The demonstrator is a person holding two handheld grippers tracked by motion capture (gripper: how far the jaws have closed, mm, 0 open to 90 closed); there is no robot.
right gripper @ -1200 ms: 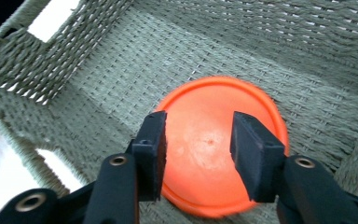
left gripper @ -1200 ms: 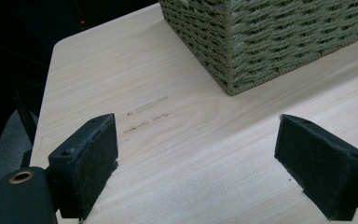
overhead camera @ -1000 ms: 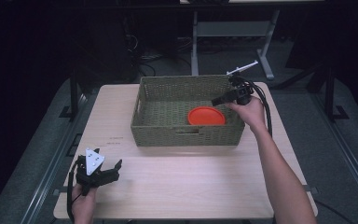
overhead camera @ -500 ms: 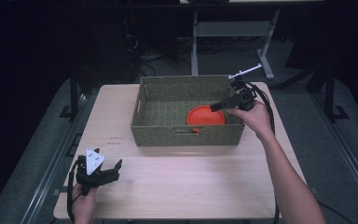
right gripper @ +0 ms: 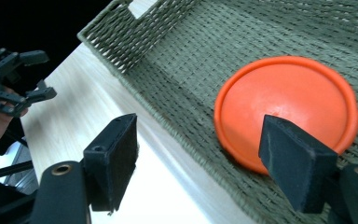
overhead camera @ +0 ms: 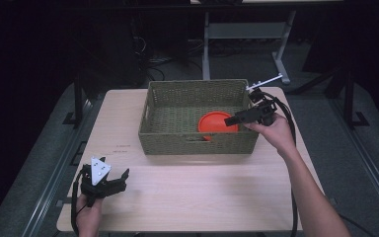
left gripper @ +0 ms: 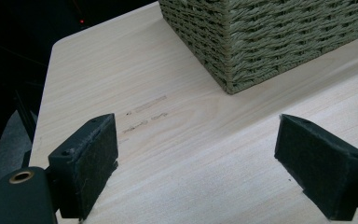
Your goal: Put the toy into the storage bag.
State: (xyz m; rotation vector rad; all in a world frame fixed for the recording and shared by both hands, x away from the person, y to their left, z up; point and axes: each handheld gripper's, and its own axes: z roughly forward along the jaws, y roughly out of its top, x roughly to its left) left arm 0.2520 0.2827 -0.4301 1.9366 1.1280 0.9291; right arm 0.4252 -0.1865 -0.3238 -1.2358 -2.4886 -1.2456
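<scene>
Orange disc (overhead camera: 217, 124) lying flat on the floor of the woven green basket (overhead camera: 177, 143), toward the basket's right end and its near wall. Basket standing at the middle of the worktop (overhead camera: 202, 192), closer to the far edge than the near one.

Right tongs (overhead camera: 233, 120) held over the basket's right end, pointing in above the disc; jaws well apart, just been opening, nothing between the pads. From the right gripper view: disc (right gripper: 286, 105) under and past the right-hand pad (right gripper: 293, 161), the basket's near rim (right gripper: 168, 119) crossing the gap between the two pads (no contact with disc or wicker to be made out).

Left tongs (overhead camera: 116, 180) resting low at the near left corner of the worktop, well apart from the basket, held by the left hand (overhead camera: 88, 215). Jaws spread wide, bare wood (left gripper: 191, 154) between the pads, a corner of the basket (left gripper: 233, 70) ahead. Faint printed marks (left gripper: 147, 114) on the wood just beyond the left-hand pad.
</scene>
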